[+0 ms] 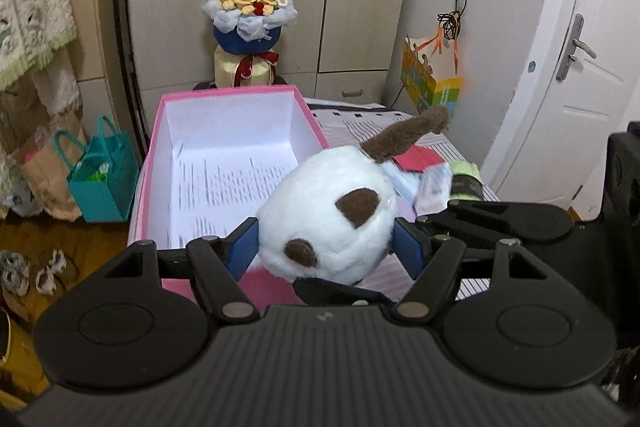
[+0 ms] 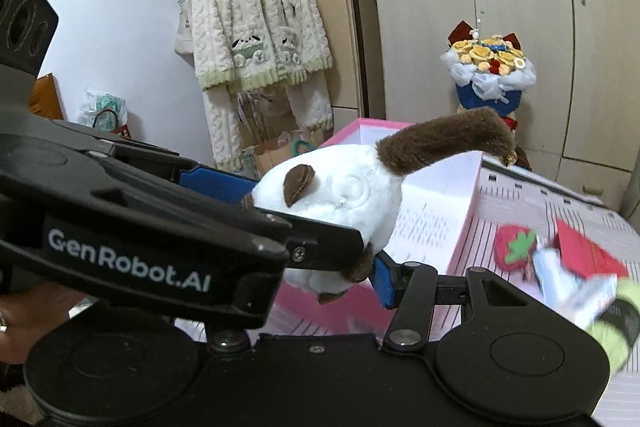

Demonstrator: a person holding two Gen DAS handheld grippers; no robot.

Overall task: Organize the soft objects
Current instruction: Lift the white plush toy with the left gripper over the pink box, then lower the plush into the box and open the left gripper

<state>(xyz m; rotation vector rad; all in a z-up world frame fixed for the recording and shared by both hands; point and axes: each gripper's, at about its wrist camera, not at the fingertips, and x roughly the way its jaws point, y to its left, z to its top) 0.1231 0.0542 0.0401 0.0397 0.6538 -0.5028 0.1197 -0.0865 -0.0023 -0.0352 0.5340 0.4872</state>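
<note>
Left wrist view, lower centre: the left gripper (image 1: 326,247) points down and forward, its blue pads pressed on either side of a white plush dog (image 1: 332,215), which it holds clear of the surface. The toy fills the centre of the frame, one brown ear (image 1: 408,137) sticking up to the upper right. Behind it, centre left, lies an open pink box (image 1: 154,155) lined with printed paper. At right, the black fingers of the right gripper (image 1: 496,215) reach in from the edge; its pads are hidden behind the toy.

Right wrist view: the left gripper's body crosses the left half and covers the right gripper's (image 2: 316,239) left finger. The visible blue pad (image 2: 384,279) touches the toy's underside, so both tools grip the plush. At lower right, a red strawberry pouch (image 2: 514,247) and other small items are blurred.
</note>
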